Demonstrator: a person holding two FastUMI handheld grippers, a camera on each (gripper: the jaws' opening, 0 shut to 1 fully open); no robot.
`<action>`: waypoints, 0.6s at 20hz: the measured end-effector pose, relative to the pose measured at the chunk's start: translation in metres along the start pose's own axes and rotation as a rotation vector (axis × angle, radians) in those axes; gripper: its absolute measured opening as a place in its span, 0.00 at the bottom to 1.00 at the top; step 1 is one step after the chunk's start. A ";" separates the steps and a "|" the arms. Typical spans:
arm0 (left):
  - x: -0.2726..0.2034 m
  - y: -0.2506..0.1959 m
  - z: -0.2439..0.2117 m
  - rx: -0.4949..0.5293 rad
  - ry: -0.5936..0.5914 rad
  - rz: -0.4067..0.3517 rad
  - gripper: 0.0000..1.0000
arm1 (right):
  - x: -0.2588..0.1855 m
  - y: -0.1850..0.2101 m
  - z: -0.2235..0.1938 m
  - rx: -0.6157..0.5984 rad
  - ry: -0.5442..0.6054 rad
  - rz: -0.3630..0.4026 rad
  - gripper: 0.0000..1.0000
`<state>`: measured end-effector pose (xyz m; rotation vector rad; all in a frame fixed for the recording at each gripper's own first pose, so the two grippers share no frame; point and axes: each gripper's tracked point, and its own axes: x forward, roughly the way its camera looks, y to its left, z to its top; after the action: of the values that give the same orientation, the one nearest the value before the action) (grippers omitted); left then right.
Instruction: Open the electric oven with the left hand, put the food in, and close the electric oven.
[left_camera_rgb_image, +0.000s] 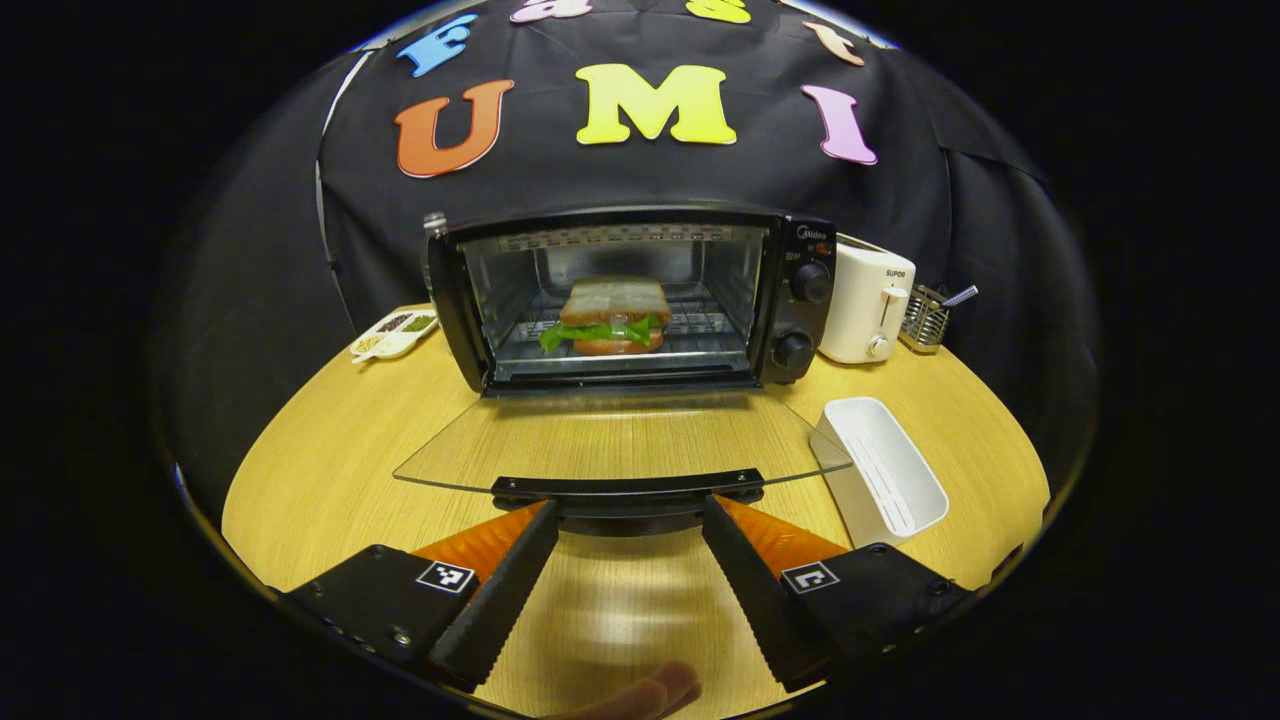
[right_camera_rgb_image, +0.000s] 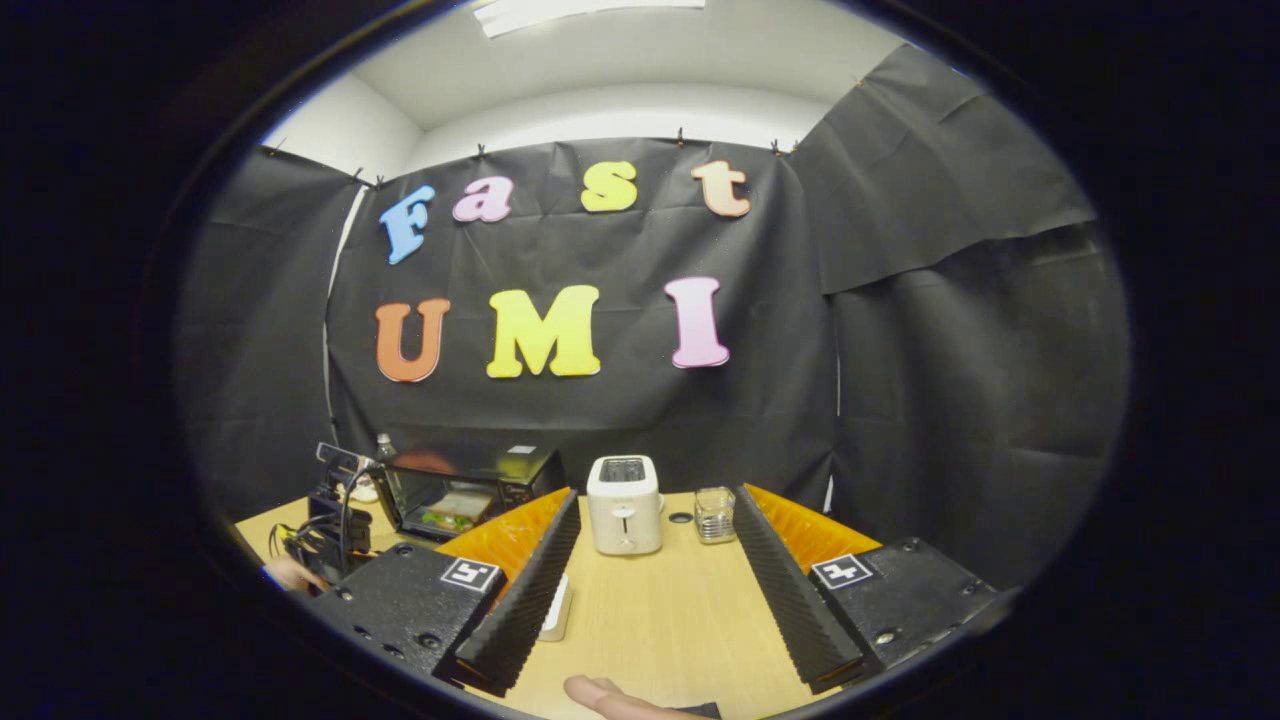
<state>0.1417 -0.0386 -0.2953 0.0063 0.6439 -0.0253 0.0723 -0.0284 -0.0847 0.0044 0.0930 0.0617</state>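
Left gripper view showed the sandwich (left_camera_rgb_image: 612, 316) already on the oven (left_camera_rgb_image: 640, 298) rack, door (left_camera_rgb_image: 620, 445) down flat — only closing remained; my left tool (left_camera_rgb_image: 628, 520) gaped wide at its handle (left_camera_rgb_image: 627, 489).

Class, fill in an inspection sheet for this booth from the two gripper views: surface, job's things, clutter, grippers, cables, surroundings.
Surface: wooden table, round-edged.
Job's things: electric oven, its glass door folded down flat; sandwich on the rack inside.
Clutter: white toaster, white tray, wire basket, seasoning dish, small glass.
Grippers: left gripper open, fingertips at the door handle, one to each side; right gripper open, holding nothing.
Cables: dark bundle left of the oven in the right gripper view.
Surroundings: black cloth wall, white ceiling above.
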 end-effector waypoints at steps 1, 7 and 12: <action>-0.001 0.000 0.003 -0.003 -0.004 0.000 0.96 | 0.000 -0.001 0.000 -0.001 0.000 -0.004 0.98; -0.006 0.001 0.028 -0.010 -0.073 0.005 0.96 | -0.003 0.000 -0.003 0.003 0.013 0.004 0.98; -0.006 0.004 0.063 -0.006 -0.135 0.009 0.98 | -0.005 -0.003 -0.006 0.004 0.018 -0.008 0.98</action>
<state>0.1744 -0.0354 -0.2413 0.0017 0.5091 -0.0144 0.0672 -0.0315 -0.0906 0.0077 0.1116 0.0538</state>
